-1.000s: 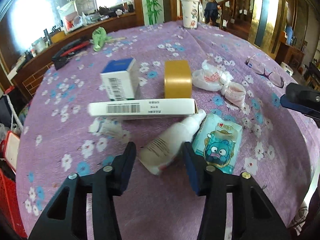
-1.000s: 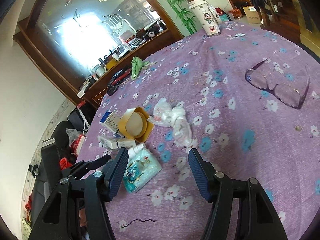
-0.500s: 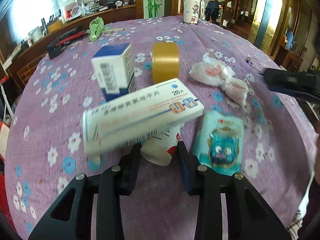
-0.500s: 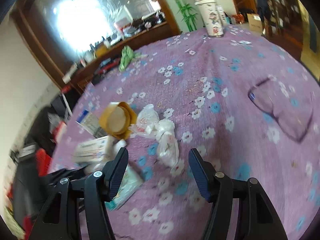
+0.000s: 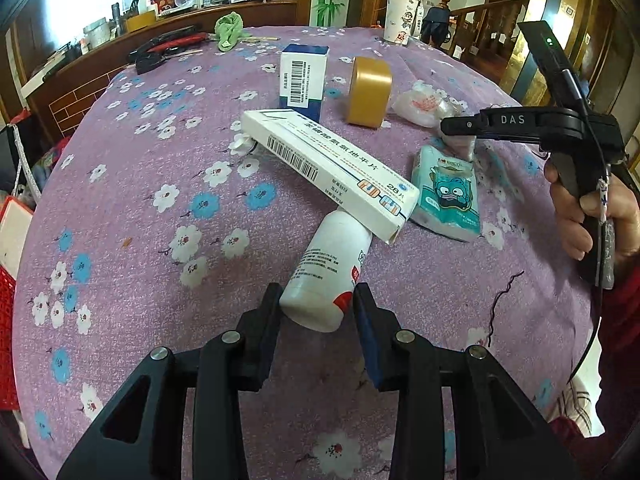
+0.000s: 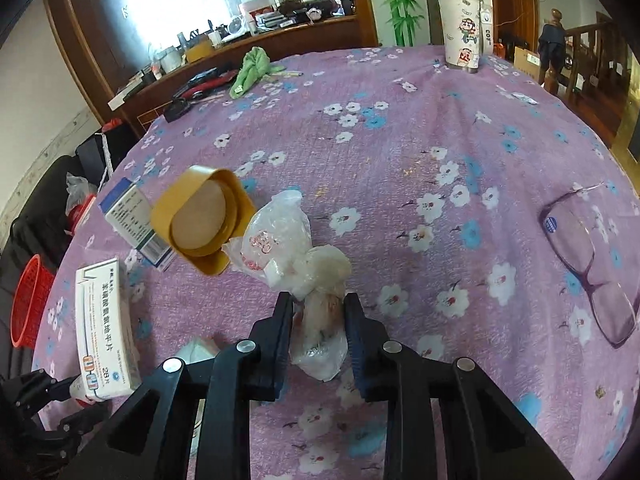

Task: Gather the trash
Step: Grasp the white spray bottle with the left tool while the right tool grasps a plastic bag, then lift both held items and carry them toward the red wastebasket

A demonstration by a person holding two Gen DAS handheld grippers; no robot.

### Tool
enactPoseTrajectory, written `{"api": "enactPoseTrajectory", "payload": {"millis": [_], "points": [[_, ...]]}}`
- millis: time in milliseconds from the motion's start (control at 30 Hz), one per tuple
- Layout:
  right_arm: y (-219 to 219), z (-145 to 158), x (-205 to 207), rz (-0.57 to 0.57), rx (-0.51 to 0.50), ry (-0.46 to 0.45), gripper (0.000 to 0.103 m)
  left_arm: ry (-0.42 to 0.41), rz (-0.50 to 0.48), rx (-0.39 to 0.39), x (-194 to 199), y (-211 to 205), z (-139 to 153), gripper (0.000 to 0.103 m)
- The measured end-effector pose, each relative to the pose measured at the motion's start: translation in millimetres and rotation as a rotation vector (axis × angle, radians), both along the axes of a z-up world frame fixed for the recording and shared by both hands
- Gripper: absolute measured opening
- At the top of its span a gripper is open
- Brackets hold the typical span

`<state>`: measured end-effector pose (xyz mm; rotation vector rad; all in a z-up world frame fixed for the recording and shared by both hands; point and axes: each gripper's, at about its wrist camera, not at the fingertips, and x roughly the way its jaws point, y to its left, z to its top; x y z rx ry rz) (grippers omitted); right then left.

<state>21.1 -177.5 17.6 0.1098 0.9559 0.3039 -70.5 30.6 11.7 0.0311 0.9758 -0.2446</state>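
Note:
My left gripper (image 5: 316, 300) is shut on the base of a white plastic bottle (image 5: 332, 268). A long white medicine box (image 5: 328, 168) rests tilted across the bottle's far end. My right gripper (image 6: 318, 308) is shut on a crumpled clear plastic bag (image 6: 316, 320) of white trash, also visible in the left wrist view (image 5: 424, 104). A blue-and-white box (image 5: 302, 78), a yellow box (image 5: 368, 92) and a tissue pack (image 5: 448, 192) lie around them on the purple flowered tablecloth (image 5: 160, 240).
A paper cup (image 6: 460, 28) stands at the far edge. Glasses (image 6: 592, 260) lie at the right. A green cloth (image 6: 250, 68) and dark tools (image 5: 164, 48) lie at the far left. A red basket (image 6: 28, 300) sits beyond the table's left edge.
My left gripper has closed on the bottle and the long box has slid and turned on top of it. My right gripper moved forward and closed on the plastic bag.

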Motion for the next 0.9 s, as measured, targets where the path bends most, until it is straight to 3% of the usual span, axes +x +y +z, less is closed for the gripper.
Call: {"api": "enactPoseTrajectory", "payload": {"millis": [100,300,467,700,900], "points": [[-1,8,-13,-0.004,0.01,-0.022,0.027,-0.01,0.003,0.008,3,-3,0,0.046],[-8,30,-51,-0.003,0.074,-0.063,0.027,-0.017,-0.005,0.017,22,-14,-2,0.046],[-9,40,-78,0.006,0.126,-0.082,0.027,-0.027,0.005,0.024,21,-14,-2,0.029],[11,42,-106,0.048,0.156,-0.101,0.027,-0.054,0.039,-0.018,-5,2,5,0.029],[33,38,-125,0.067,0.166,-0.112,0.027,-0.176,0.11,-0.029,-33,17,24,0.029]]}}
